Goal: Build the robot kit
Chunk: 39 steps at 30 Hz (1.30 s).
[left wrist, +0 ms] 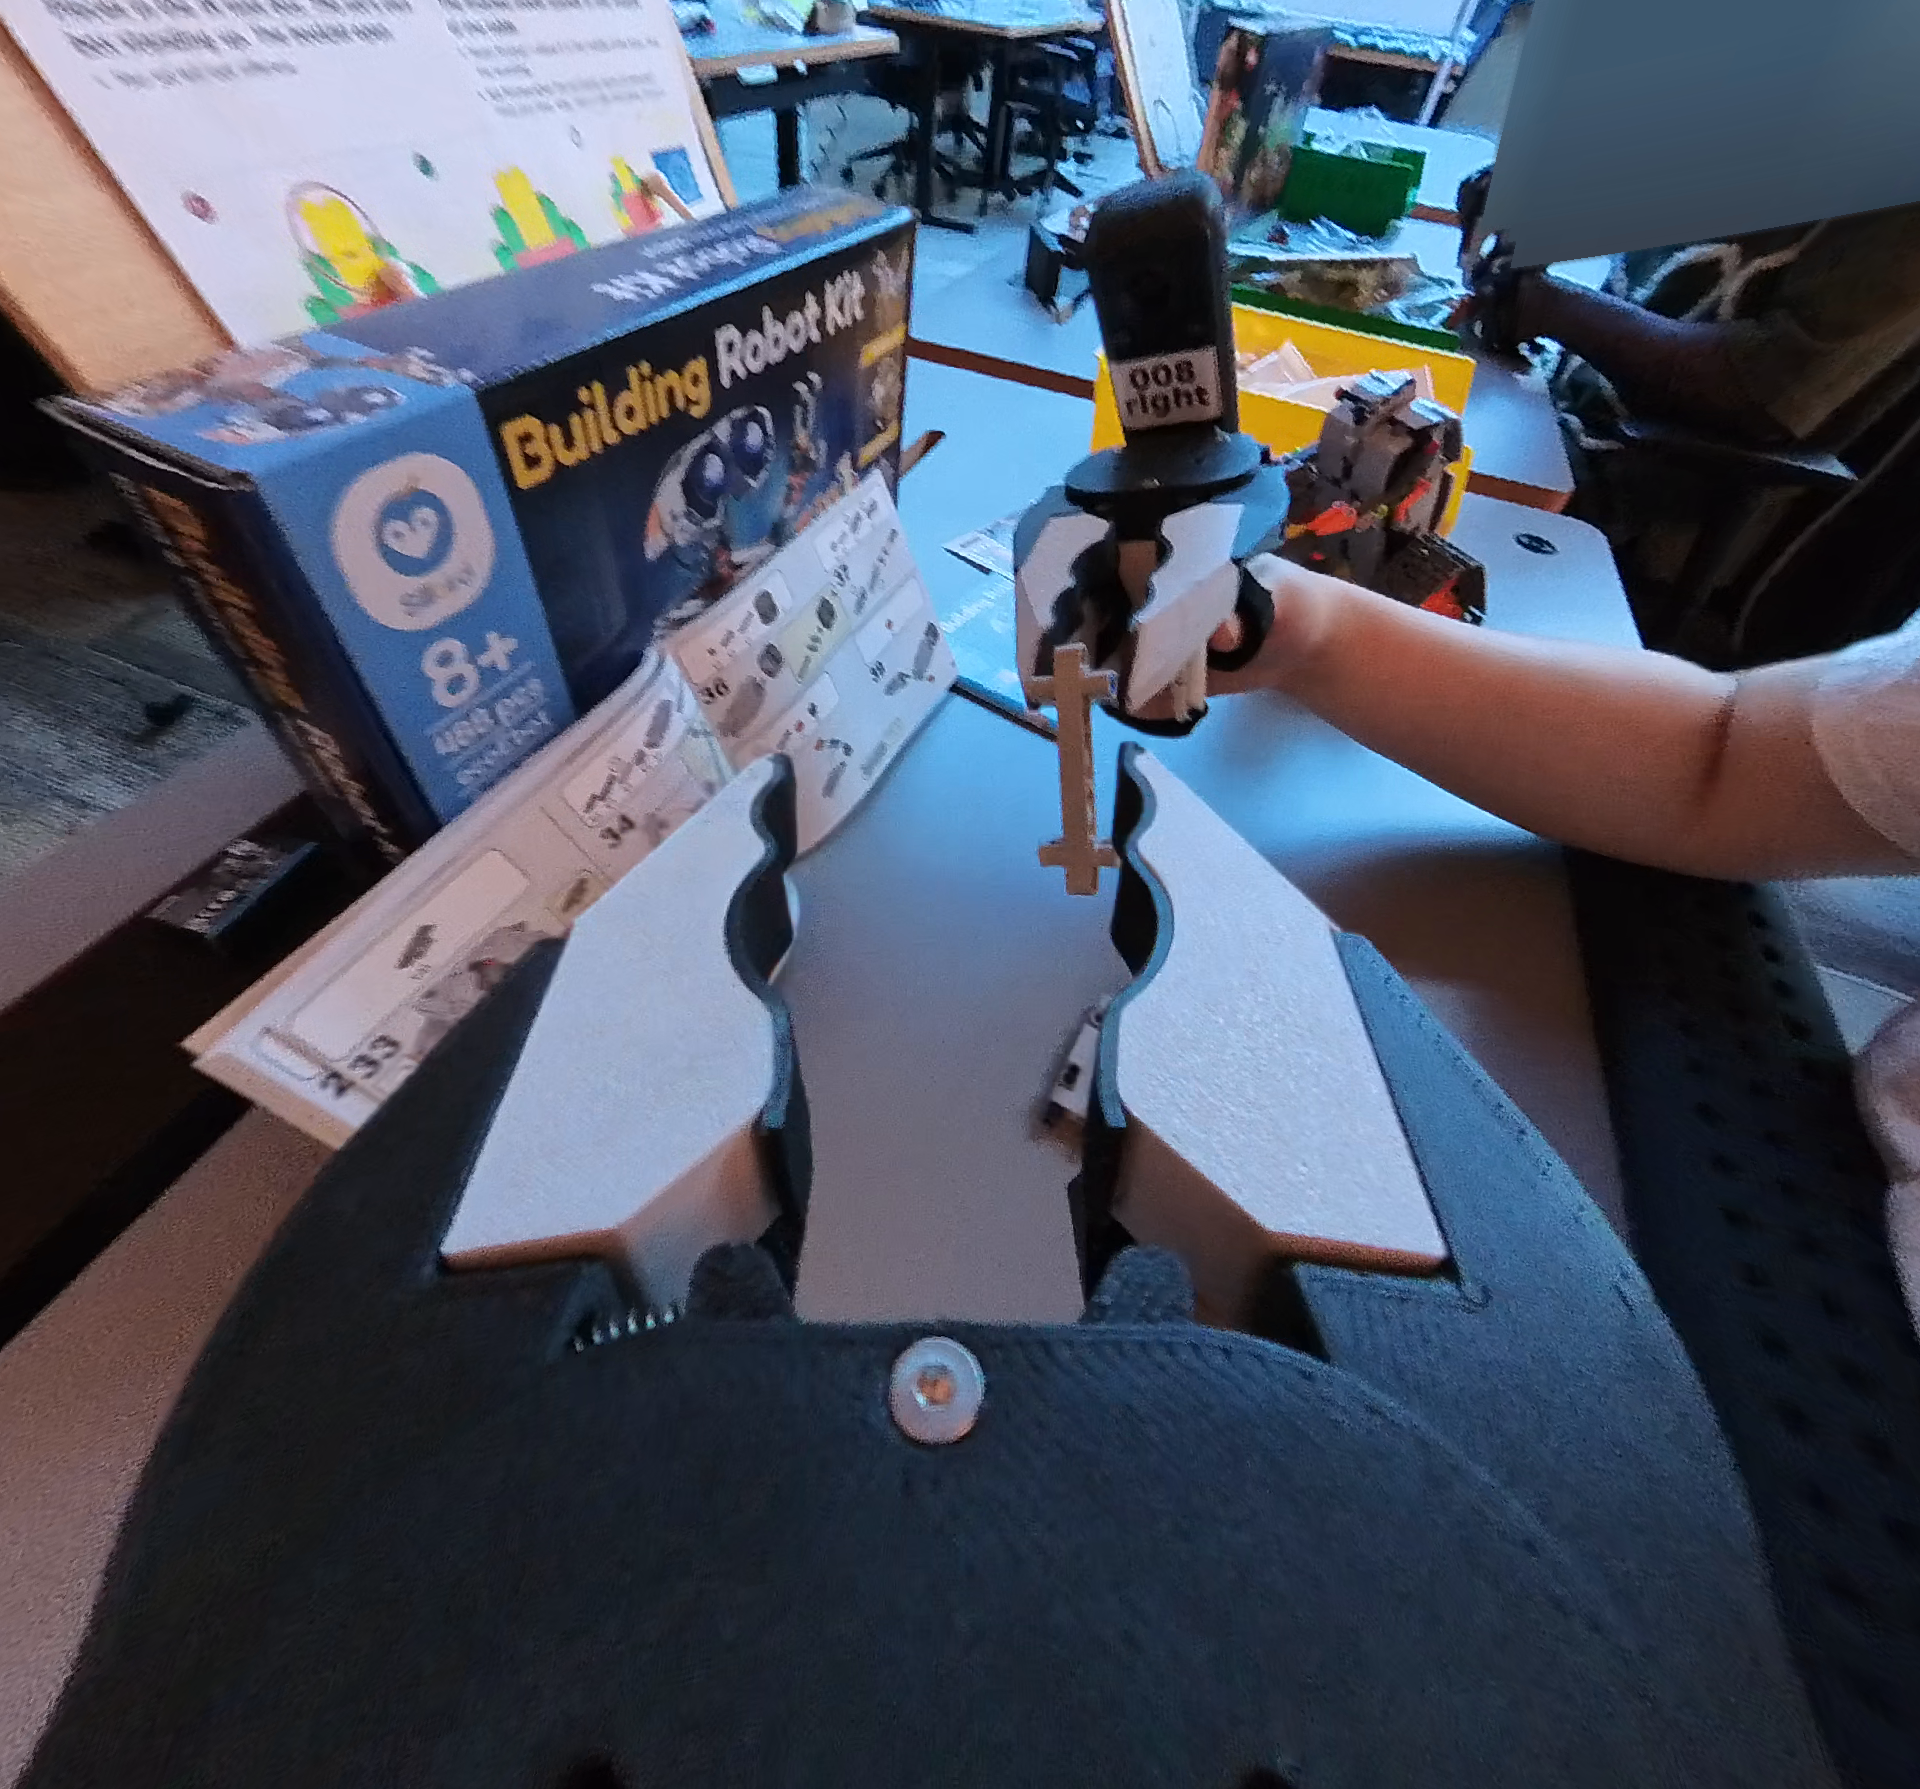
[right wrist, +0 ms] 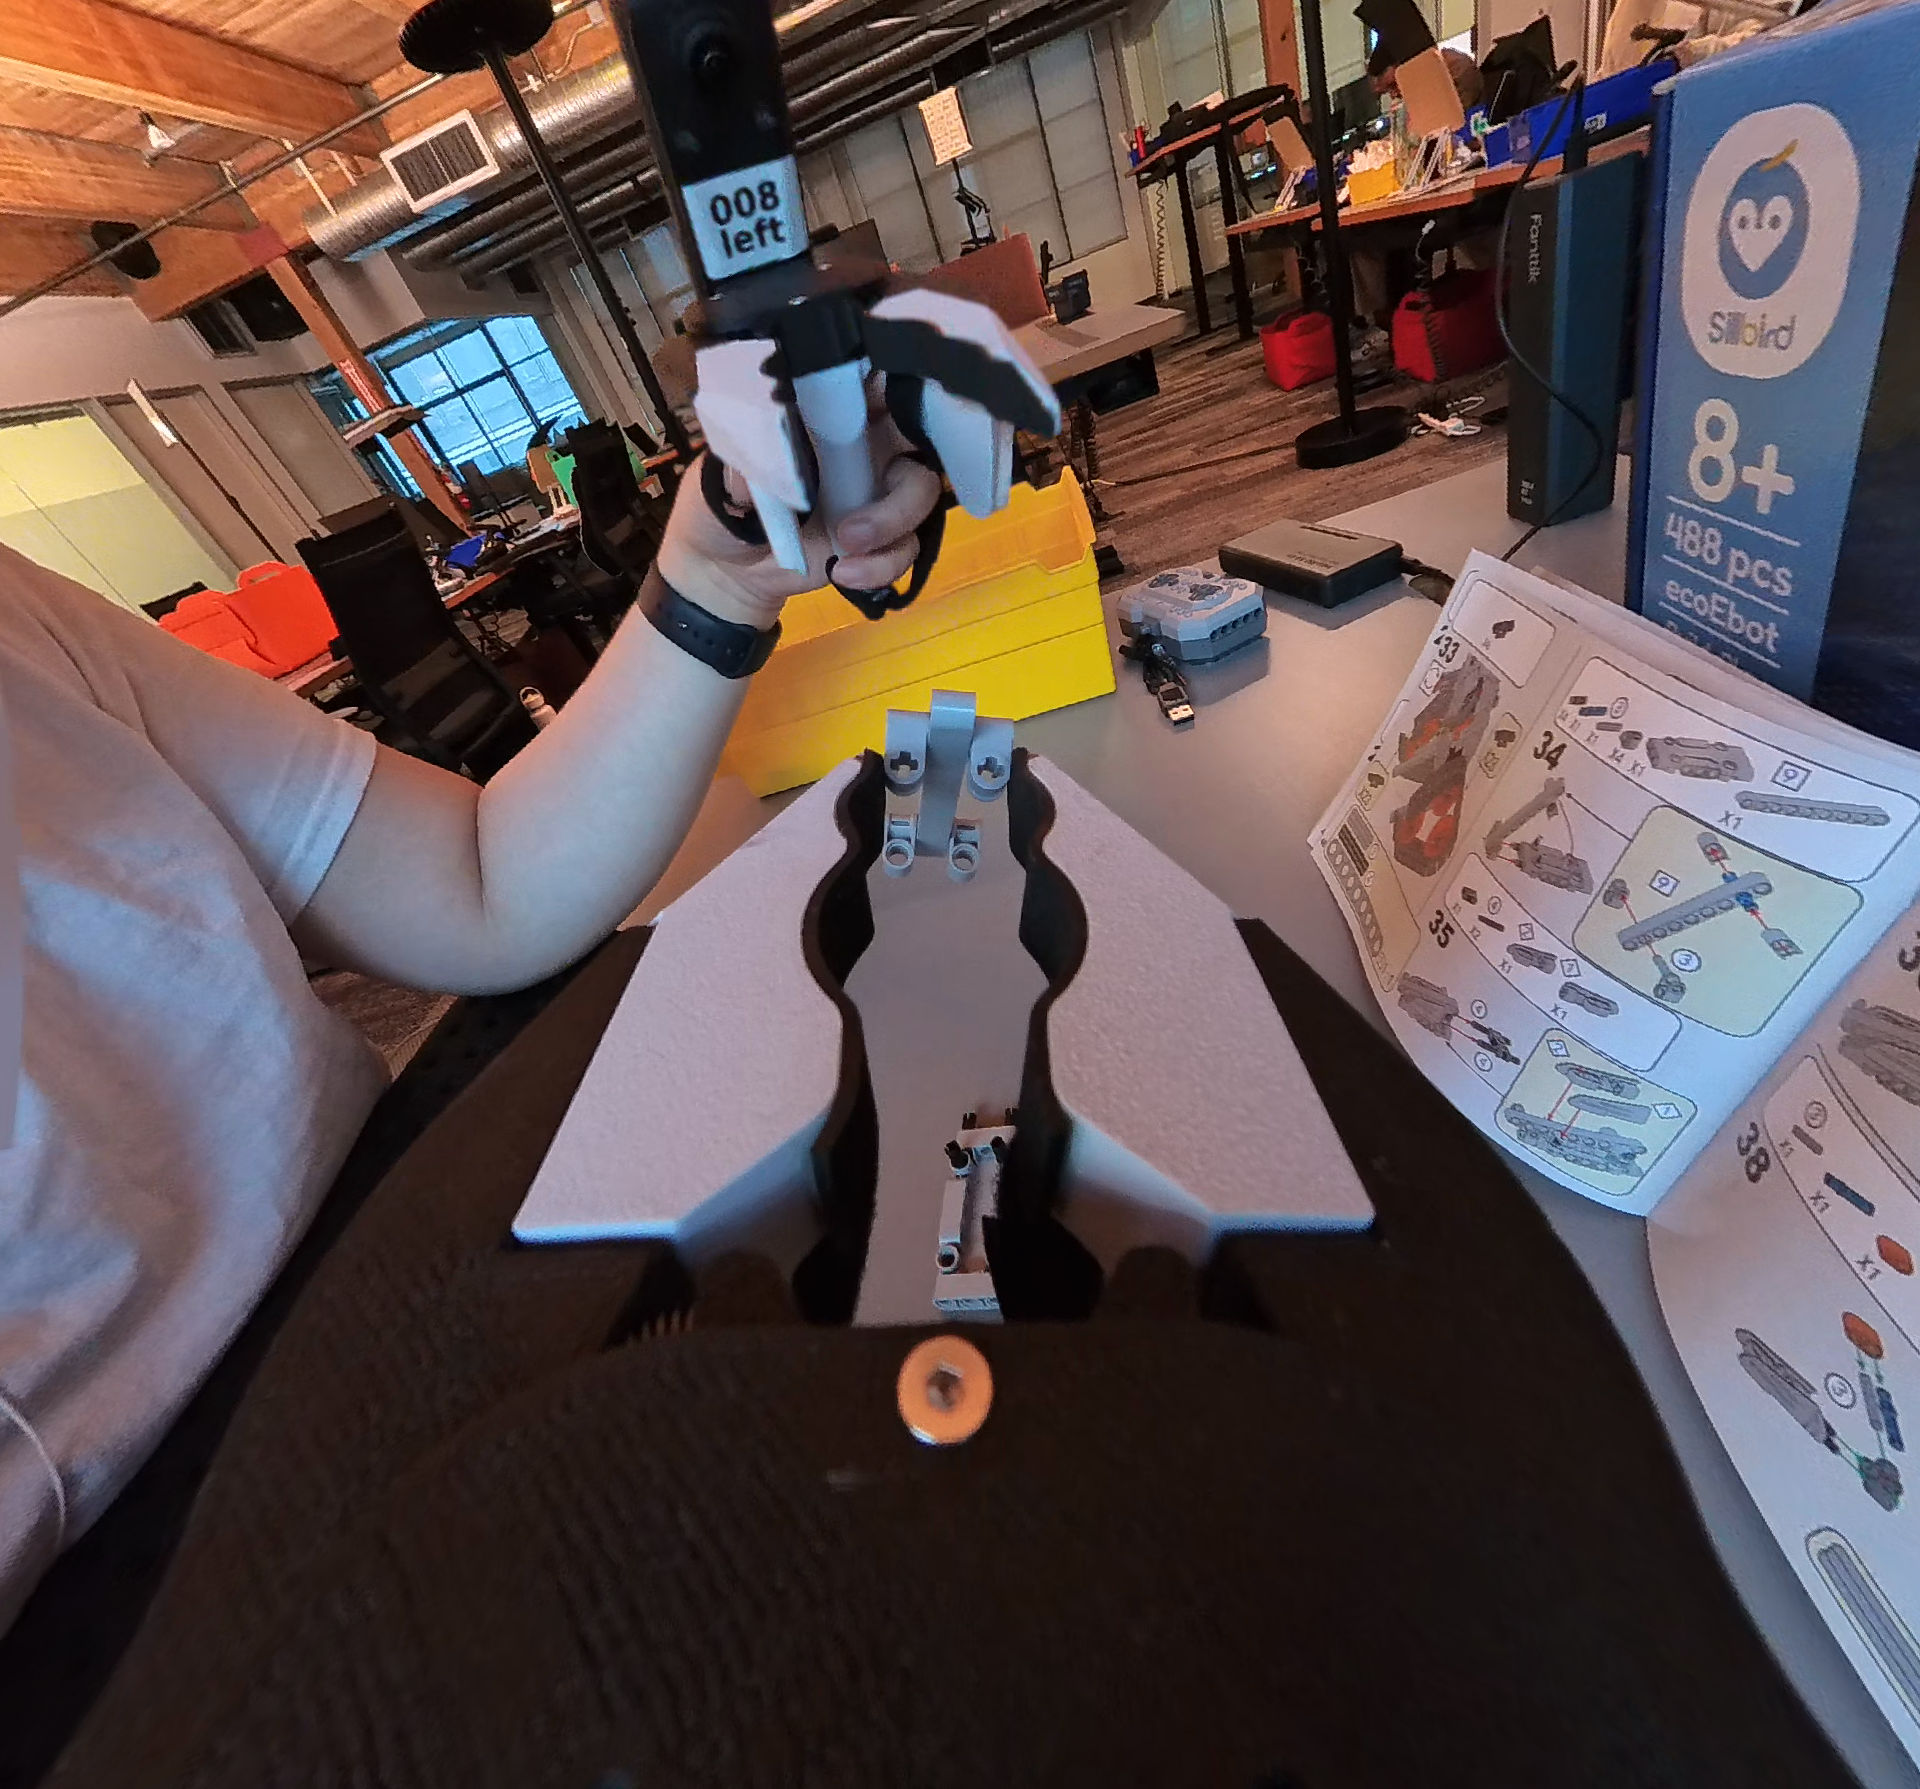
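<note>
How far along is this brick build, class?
Done: a dark grey-and-orange model stands partly built by the yellow bin. In hand: right tongs grip a grey pin piece; left tongs are open, empty. Left: a loose grey piece lies on the table.

The left tongs [left wrist: 951, 825] are held raised in a hand [right wrist: 810, 534] with a dark band on the wrist, forearm upright, fingers spread wide with nothing between them. The right tongs [right wrist: 940, 783] are gripped by a hand [left wrist: 1257, 617] on a bare forearm reaching in from the right, fingers closed narrowly around a grey piece.
</note>
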Each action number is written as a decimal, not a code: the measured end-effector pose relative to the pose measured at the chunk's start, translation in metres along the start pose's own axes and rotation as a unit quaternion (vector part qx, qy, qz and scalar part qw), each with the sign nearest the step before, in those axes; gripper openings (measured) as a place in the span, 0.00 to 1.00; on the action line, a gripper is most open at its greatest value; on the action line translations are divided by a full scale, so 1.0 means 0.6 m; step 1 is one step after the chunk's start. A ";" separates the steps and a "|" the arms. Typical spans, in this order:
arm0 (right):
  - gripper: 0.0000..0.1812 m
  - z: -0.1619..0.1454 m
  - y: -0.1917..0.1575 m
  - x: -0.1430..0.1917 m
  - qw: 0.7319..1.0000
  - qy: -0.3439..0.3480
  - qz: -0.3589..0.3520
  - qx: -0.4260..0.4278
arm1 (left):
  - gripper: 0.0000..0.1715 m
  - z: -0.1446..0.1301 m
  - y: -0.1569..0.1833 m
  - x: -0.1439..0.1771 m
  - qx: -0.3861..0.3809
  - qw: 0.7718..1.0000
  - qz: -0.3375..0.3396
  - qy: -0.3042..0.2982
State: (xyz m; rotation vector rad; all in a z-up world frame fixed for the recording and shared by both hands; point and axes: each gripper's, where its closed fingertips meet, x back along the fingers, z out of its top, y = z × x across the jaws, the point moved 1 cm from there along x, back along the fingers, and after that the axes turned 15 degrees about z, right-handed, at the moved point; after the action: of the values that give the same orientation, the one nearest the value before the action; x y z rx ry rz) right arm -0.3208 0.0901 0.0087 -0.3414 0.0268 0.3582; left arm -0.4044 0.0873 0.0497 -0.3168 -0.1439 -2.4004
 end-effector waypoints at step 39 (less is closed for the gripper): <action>0.24 0.007 0.001 -0.015 0.999 0.013 -0.008 0.047 | 0.03 -0.091 0.058 -0.061 -0.003 0.985 -0.099 -0.145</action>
State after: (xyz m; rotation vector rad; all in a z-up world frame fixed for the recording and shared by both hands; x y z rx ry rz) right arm -0.3297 0.0887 0.0133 -0.2533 0.0663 0.3355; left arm -0.3651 0.0742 -0.0120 -0.6837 -0.3123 -2.5376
